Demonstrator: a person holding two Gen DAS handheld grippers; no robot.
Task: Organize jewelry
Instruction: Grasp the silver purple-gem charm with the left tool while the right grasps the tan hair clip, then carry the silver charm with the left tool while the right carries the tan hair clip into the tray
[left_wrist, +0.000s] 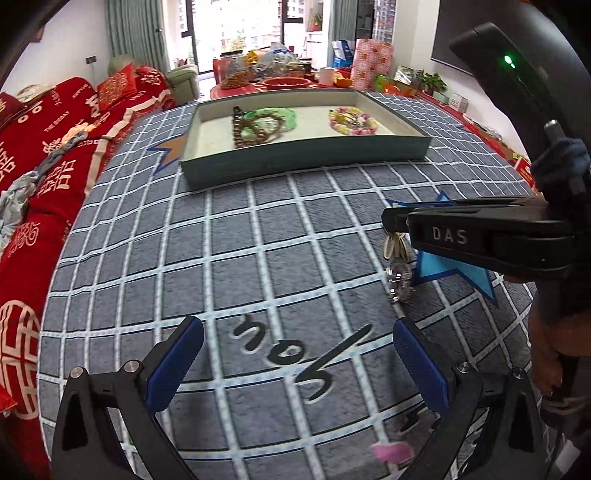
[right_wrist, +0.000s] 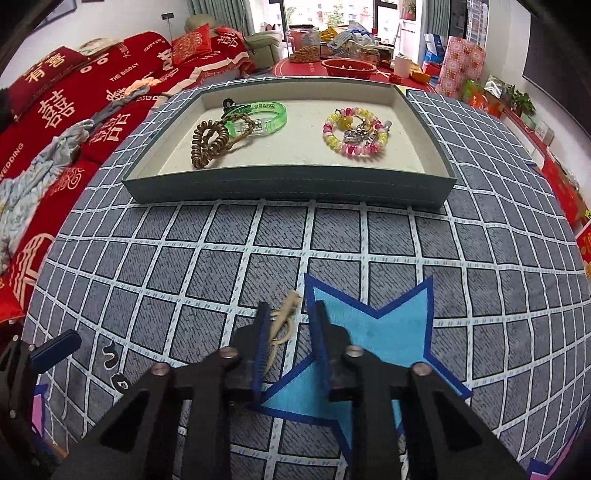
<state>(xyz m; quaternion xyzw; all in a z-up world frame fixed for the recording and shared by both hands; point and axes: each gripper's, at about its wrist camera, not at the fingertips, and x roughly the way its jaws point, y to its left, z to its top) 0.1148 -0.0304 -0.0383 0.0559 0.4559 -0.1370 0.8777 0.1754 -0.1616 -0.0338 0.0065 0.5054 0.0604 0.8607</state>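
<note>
A grey-green tray (right_wrist: 288, 188) (left_wrist: 303, 162) sits on the checked cloth. It holds a brown coil bracelet (right_wrist: 208, 144), a green band (right_wrist: 264, 118) and a pink-yellow bead bracelet (right_wrist: 354, 133). My right gripper (right_wrist: 290, 314) is nearly closed around a beige cord (right_wrist: 284, 317). In the left wrist view the right gripper (left_wrist: 397, 227) holds that cord with a silvery charm piece (left_wrist: 399, 277) hanging below it, just above the cloth. My left gripper (left_wrist: 297, 354) is open and empty over the cloth.
A blue star patch (right_wrist: 391, 332) lies under the right gripper. A red sofa (right_wrist: 74, 110) stands to the left. A cluttered red table (right_wrist: 351, 55) stands behind the tray. A small pink object (left_wrist: 391, 452) lies near the left gripper.
</note>
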